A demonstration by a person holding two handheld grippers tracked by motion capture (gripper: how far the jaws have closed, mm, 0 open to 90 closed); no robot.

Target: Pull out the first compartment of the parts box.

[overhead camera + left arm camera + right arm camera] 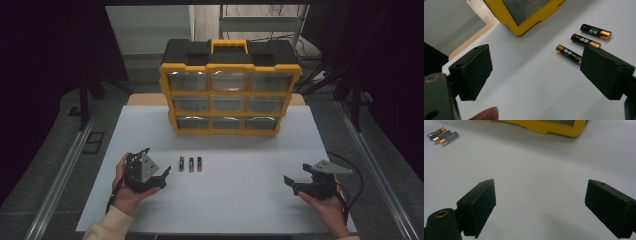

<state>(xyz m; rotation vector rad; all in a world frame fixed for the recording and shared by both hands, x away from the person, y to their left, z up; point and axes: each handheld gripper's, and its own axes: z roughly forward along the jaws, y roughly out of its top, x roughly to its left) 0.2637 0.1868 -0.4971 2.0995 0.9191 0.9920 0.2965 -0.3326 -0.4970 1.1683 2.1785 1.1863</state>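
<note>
Both tongs, left and right, gape apart near the counter's front edge; three batteries lie between them and the organizer.

You are working in what looks like a lab or test bench set up for recording, not a home. Your table is a plain white board laid over a wooden top, flanked by metal rails at 9 and 3 o'clock. Black curtains close off both sides. At 12 o'clock, behind the yellow parts organizer with its 9 clear drawers, loose cables trail across the floor beneath a metal frame.
</note>
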